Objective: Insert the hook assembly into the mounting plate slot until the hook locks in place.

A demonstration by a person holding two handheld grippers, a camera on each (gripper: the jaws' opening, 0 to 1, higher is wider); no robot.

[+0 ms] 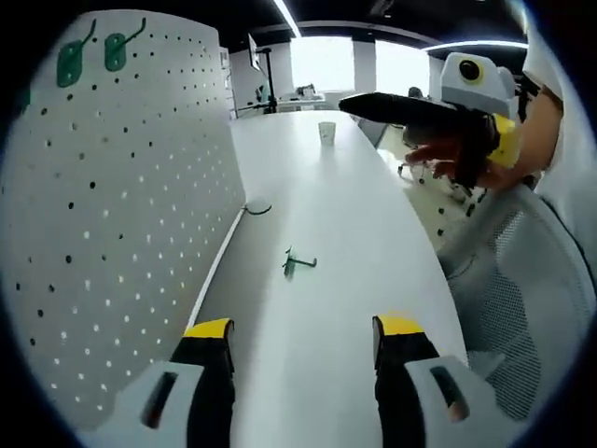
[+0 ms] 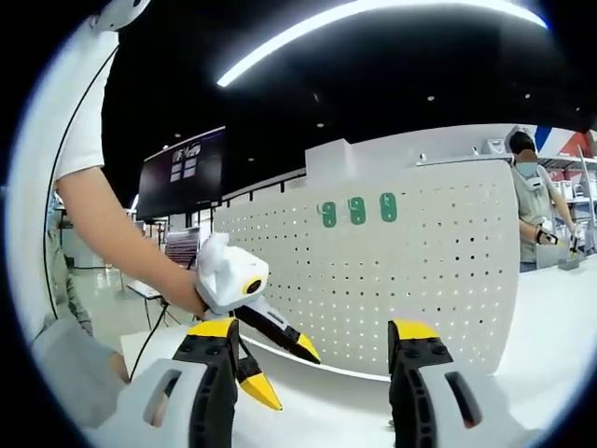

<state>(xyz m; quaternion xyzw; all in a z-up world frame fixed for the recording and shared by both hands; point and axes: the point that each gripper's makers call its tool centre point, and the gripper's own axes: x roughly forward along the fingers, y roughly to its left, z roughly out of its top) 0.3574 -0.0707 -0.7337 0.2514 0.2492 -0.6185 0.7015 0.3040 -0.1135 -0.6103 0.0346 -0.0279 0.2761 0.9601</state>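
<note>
Green hook (image 1: 297, 263) between parted jaws

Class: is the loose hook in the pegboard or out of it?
Out: the hook lies flat on the table, apart from the pegboard.

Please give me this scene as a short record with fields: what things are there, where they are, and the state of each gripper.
board: white pegboard standing upright on the table
hooks on board: three green hooks near the top edge
loose hook: green hook lying on the white table, apart from the board
cup: small cup at the far end
left gripper: open, empty
right gripper: open, empty
</note>
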